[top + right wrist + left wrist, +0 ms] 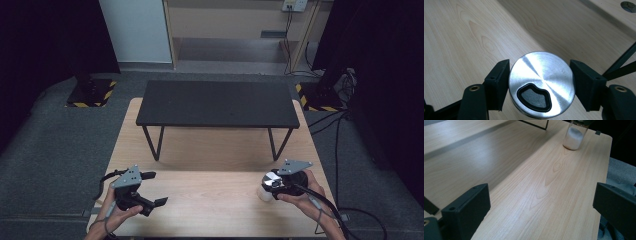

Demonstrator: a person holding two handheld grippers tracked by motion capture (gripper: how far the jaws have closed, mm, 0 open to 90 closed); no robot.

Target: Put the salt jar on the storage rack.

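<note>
A small glass jar (pixel 265 194) with white powder in it and a brushed metal lid (pixel 541 72) stands on the wooden table (pixel 210 200) at the front right. My right gripper (pixel 270 186) is shut on it, with one black jaw pressed on each side of the lid. In the right gripper view, my right gripper (pixel 541 87) shows the lid's dark pouring flap. My left gripper (pixel 156 188) hovers at the front left, open and holding nothing. From the left gripper view, my left gripper (pixel 541 205) looks across bare wood to the jar (pixel 574 136) far off.
A low black bench (pixel 217 103) on thin metal legs stands across the back half of the table. Cables (pixel 340 130) trail over the grey floor at the right. The table's right edge (pixel 608 157) lies just past the jar.
</note>
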